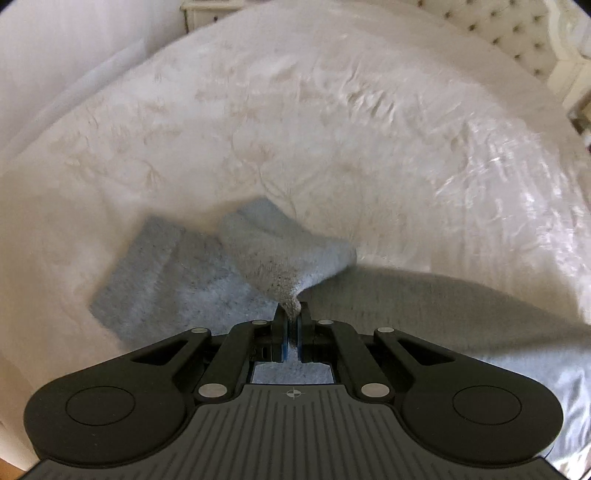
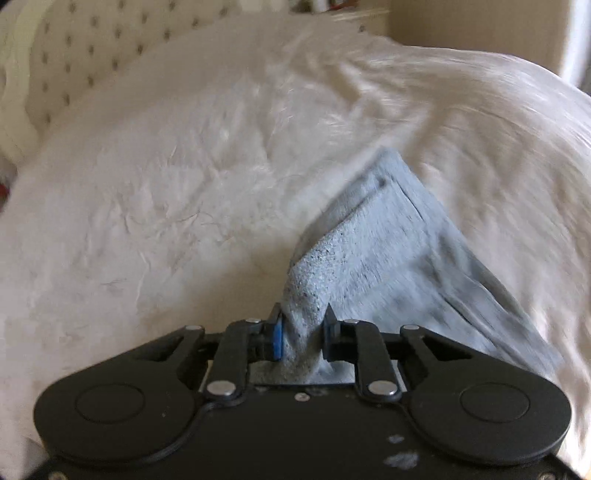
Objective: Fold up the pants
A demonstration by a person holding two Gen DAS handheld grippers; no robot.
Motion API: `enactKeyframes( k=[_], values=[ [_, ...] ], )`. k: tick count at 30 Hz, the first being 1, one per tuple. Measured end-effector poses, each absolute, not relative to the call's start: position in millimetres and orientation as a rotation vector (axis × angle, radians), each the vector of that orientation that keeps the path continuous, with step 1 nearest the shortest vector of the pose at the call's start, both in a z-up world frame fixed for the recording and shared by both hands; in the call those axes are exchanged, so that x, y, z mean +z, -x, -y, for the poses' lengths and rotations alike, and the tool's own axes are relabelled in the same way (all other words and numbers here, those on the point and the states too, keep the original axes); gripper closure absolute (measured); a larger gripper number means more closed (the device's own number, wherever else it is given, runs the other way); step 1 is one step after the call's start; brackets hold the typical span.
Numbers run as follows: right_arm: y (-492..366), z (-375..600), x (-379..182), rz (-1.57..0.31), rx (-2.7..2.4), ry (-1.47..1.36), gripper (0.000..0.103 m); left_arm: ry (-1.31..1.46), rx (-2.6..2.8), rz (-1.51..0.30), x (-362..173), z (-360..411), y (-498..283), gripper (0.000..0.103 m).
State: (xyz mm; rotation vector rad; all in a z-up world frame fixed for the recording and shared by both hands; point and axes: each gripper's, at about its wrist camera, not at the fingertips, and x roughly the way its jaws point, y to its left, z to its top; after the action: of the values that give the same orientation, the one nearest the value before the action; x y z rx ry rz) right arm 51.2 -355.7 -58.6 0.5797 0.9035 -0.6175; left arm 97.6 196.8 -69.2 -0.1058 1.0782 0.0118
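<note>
The light grey-blue knit pants lie partly on the white bedspread. My left gripper is shut on a pinched bit of the pants and holds that part lifted, so a fold hangs above the flat part. In the right wrist view my right gripper is shut on a thick bunch of the same pants, which rise to a hemmed edge on the right. The view is blurred.
The bed is covered with a wrinkled white bedspread. A tufted cream headboard stands at the far side and also shows in the right wrist view. A white nightstand is beyond the bed.
</note>
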Motion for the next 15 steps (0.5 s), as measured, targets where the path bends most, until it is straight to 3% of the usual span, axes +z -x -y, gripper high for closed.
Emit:
enactKeyframes(
  k=[3,6,8,10,12,15],
  values=[
    [7.2,347.6,-69.1,-0.899,-0.651,-0.667,0.083,0.082,0.026,-1.107,-80.9,-203.7,-83.1,0.099],
    [38.9,343.6,-115.0,-1.004,-0.677,-0.766,0.081,0.094,0.065,-1.191,-111.2,-211.4,-77.1,0.099],
    [54.4,344.0,-134.2,-1.018,-0.681,-0.838,0.072,0.091,0.082,-1.229,-124.7,-211.4,-74.8,0.099],
    [68.9,345.2,-137.5,-0.978,-0.709,-0.875,0.047,0.08,0.093,-1.243,-132.6,-209.8,-74.2,0.099],
    [78.6,350.1,-133.7,-0.93,-0.74,-0.865,0.035,0.07,0.097,-1.241,-134.0,-207.5,-76.3,0.099],
    [89.2,366.1,-131.6,-0.899,-0.776,-0.866,0.033,0.059,0.099,-1.234,-131.4,-202.8,-81.3,0.099]
  ],
)
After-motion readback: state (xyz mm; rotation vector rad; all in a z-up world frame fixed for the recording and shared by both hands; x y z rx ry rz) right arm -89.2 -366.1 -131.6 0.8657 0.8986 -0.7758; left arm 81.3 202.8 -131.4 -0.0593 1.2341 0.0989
